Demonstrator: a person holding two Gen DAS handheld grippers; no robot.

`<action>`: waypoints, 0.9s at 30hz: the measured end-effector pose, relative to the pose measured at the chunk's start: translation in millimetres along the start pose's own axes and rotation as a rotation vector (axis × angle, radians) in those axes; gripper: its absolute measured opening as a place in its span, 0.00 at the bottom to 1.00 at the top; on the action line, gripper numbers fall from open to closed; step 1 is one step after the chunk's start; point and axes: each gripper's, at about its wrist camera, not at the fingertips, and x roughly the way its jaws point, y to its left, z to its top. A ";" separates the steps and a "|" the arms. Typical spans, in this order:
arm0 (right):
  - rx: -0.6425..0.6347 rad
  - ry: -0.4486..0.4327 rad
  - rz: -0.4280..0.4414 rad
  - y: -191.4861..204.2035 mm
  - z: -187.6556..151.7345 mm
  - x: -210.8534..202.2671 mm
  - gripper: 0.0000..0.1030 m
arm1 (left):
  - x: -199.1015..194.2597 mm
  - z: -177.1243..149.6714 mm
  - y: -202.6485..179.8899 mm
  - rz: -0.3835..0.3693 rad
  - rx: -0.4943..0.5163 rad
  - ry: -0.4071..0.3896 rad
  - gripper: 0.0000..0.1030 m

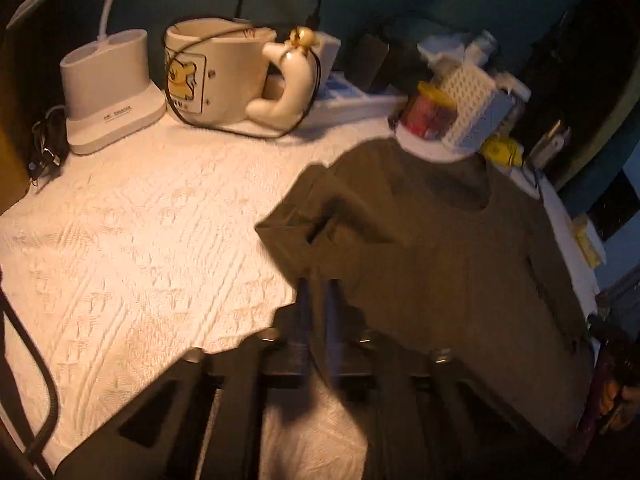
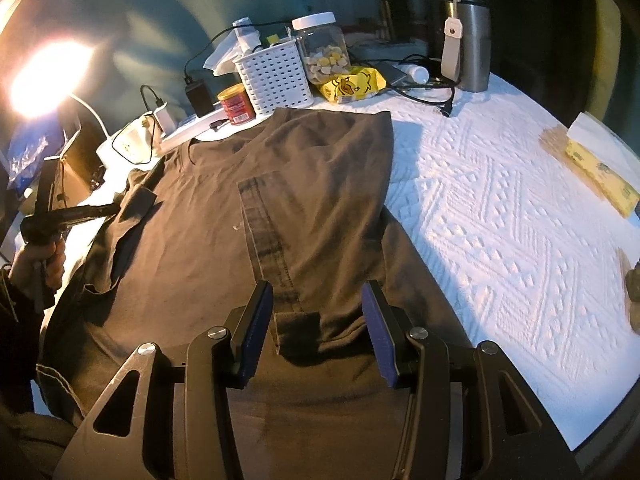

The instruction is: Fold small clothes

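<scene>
With the dark T-shirt (image 2: 248, 208) spread on the white quilted cover (image 2: 500, 216), its right side already folded in, the left gripper (image 1: 318, 280) is clamped on the left sleeve, apparently to carry it inward, while the right gripper (image 2: 318, 296) hovers open above the fold.

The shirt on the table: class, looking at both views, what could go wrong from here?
1. The left gripper has pinched the shirt at its sleeve edge; a thin bite might slip out mid-fold.
2. The right gripper hovers open, so the shirt could drag across the tablecloth.
3. The red can and white basket sit at the collar and might get knocked.
</scene>
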 end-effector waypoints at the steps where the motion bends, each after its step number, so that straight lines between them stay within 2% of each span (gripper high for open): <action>1: -0.001 0.002 -0.002 0.3 0.3 0.6 0.48 | -1.8 0.8 -2.3 0.010 0.010 -0.017 0.02; 8: -0.016 0.009 0.001 5.6 5.0 4.4 0.48 | -9.9 8.5 -1.8 0.230 0.126 -0.120 0.01; 10: -0.021 0.010 0.003 7.5 4.9 4.5 0.48 | -7.3 9.1 0.7 0.262 0.162 -0.115 0.01; 13: -0.026 0.010 0.005 9.9 4.6 4.1 0.48 | 1.7 5.9 -1.8 0.299 0.203 -0.052 0.01; 16: -0.024 0.008 0.006 10.2 4.3 2.9 0.48 | -7.7 -0.9 -7.9 0.283 0.204 -0.041 0.02; 20: -0.020 0.003 0.000 8.6 2.2 -0.2 0.48 | -33.4 -18.5 -31.9 0.251 0.259 -0.064 0.02; 24: -0.019 -0.006 0.002 7.9 0.2 -4.4 0.48 | -45.6 -45.6 -59.2 0.204 0.342 -0.024 0.02; 27: -0.021 -0.012 0.006 8.9 -2.4 -7.7 0.48 | -46.7 -62.3 -70.2 0.210 0.371 -0.006 0.03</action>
